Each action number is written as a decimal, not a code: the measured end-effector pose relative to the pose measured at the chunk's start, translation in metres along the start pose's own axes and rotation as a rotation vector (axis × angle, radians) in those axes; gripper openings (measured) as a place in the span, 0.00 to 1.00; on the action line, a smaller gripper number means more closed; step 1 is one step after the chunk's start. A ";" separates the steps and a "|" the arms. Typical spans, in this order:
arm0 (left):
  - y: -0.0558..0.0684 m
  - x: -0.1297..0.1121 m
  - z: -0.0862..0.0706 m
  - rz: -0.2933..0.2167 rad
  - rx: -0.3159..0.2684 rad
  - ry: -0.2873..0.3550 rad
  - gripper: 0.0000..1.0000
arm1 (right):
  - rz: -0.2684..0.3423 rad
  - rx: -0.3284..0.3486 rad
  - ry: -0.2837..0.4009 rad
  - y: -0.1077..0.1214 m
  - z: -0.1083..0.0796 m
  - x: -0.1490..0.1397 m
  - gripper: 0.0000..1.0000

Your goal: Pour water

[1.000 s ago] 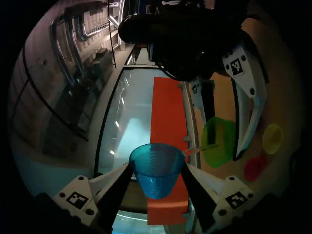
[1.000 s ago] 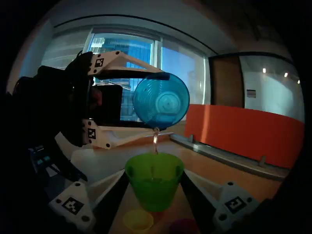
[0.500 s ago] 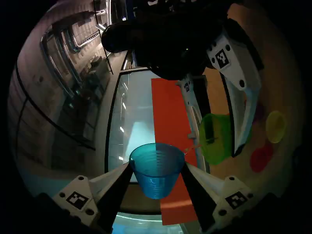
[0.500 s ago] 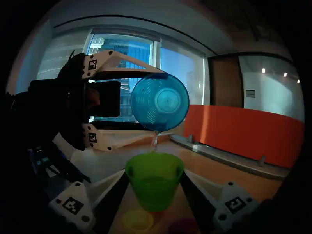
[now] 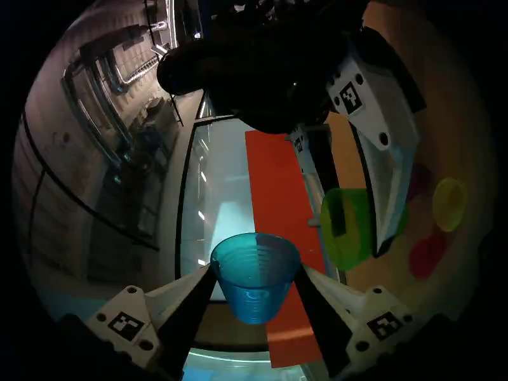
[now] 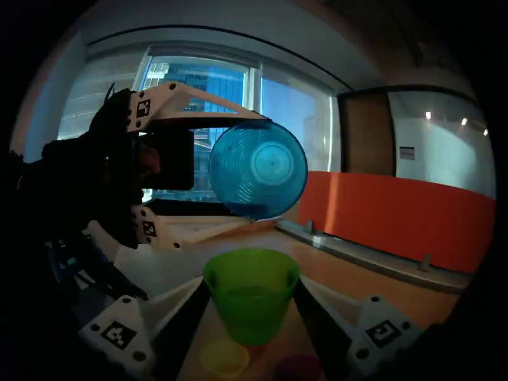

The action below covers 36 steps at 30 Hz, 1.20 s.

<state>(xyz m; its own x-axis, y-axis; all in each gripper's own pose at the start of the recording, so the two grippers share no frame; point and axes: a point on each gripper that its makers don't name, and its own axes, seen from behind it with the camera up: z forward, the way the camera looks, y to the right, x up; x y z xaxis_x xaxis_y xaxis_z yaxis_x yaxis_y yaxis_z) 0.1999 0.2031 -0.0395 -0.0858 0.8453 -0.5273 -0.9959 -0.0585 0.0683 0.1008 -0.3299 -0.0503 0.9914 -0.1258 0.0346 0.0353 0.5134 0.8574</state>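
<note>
Blue cup (image 6: pixel 257 170), clamped between the left gripper's (image 5: pixel 254 274) fingers, lies tipped on its side, lower rim just above the green cup (image 6: pixel 251 308), which stands upright and part full, gripped by the right gripper (image 6: pixel 251 286) beneath.
</note>
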 end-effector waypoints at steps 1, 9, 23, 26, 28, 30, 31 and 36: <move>0.000 0.000 0.000 -0.012 -0.002 0.000 0.85 | 0.000 -0.001 0.000 0.000 0.000 0.000 0.89; 0.007 -0.008 0.004 -0.240 -0.044 0.002 0.85 | -0.003 -0.009 0.004 0.002 -0.003 0.001 0.89; 0.029 -0.036 0.008 -0.745 -0.121 -0.027 0.85 | 0.000 -0.026 0.016 0.006 -0.012 0.004 0.89; 0.033 -0.035 0.005 -0.838 -0.136 -0.022 0.85 | -0.001 -0.031 0.018 0.007 -0.014 0.004 0.89; 0.037 -0.035 0.005 -0.897 -0.144 -0.018 0.85 | -0.002 -0.032 0.018 0.007 -0.016 0.004 0.89; 0.041 -0.036 0.005 -0.956 -0.150 -0.016 0.85 | -0.002 -0.032 0.017 0.007 -0.018 0.005 0.89; 0.042 -0.038 0.005 -0.984 -0.152 -0.015 0.85 | -0.002 -0.032 0.017 0.007 -0.018 0.005 0.89; 0.049 -0.047 0.006 -1.135 -0.156 -0.020 0.85 | -0.001 -0.037 0.016 0.009 -0.023 0.006 0.89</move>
<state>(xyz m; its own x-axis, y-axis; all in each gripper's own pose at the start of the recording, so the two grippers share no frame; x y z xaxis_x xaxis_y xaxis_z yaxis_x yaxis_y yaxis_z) 0.1556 0.1642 -0.0061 0.8634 0.4612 -0.2044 -0.4918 0.6792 -0.5448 0.1104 -0.3066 -0.0540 0.9933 -0.1128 0.0247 0.0410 0.5447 0.8376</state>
